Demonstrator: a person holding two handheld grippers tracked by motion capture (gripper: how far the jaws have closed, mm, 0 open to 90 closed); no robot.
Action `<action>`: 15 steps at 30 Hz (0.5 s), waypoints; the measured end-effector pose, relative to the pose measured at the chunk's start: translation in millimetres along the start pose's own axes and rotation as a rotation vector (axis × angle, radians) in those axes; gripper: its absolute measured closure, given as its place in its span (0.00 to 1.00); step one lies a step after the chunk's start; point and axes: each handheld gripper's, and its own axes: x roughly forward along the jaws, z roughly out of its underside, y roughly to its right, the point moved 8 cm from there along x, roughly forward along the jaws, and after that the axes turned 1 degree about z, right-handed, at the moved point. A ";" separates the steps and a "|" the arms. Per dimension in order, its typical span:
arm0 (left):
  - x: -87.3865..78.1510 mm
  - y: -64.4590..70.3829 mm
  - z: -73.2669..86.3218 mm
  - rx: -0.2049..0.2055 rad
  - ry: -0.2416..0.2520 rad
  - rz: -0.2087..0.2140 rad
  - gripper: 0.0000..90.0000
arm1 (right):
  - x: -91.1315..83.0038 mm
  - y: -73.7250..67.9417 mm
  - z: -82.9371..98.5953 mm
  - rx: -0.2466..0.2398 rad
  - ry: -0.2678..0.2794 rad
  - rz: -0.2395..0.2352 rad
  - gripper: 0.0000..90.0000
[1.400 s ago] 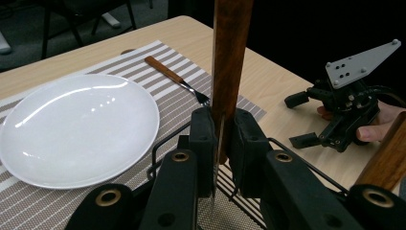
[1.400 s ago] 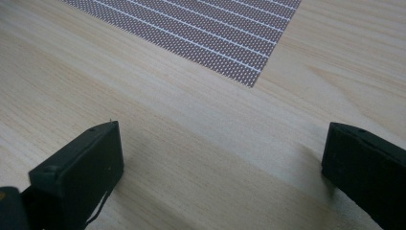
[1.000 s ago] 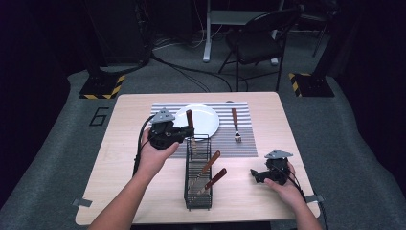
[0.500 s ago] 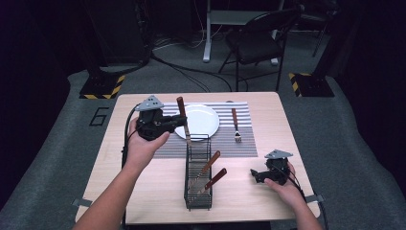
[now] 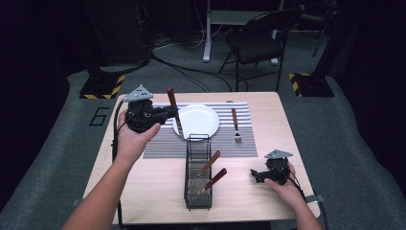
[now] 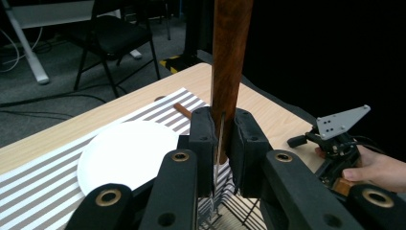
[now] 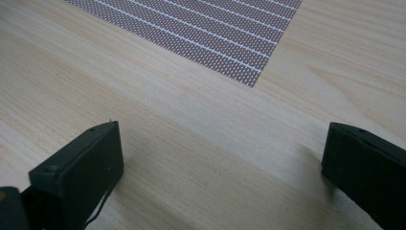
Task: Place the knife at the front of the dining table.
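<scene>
My left hand-held gripper (image 5: 173, 113) clamps a wooden-handled knife (image 5: 172, 99) upright beside the plate (image 5: 195, 121); fork (image 5: 235, 124) already placed, two utensils left in the wire caddy (image 5: 197, 172). My right hand-held gripper (image 5: 256, 176) rests released.

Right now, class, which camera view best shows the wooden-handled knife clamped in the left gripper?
The high view: the knife shows whole in the left gripper, beside the plate. The left gripper view shows its handle close up. The right gripper view looks at the table.
</scene>
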 end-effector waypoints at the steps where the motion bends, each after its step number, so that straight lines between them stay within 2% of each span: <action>1: -0.5 -3.0 0.3 -0.002 0.000 -0.004 0.90 | 0.0 0.0 0.0 0.000 0.000 0.000 0.00; 3: -0.8 -10.6 2.3 -0.026 0.002 -0.004 0.90 | 0.0 0.0 0.0 0.001 0.000 0.000 0.00; 5: -0.5 -13.7 3.1 -0.024 0.003 -0.014 0.90 | 0.0 0.0 0.0 0.000 0.000 0.000 0.00; 15: 3.2 -40.7 18.6 -0.080 -0.005 -0.063 0.90 | 0.0 0.0 0.0 0.000 0.000 0.000 0.00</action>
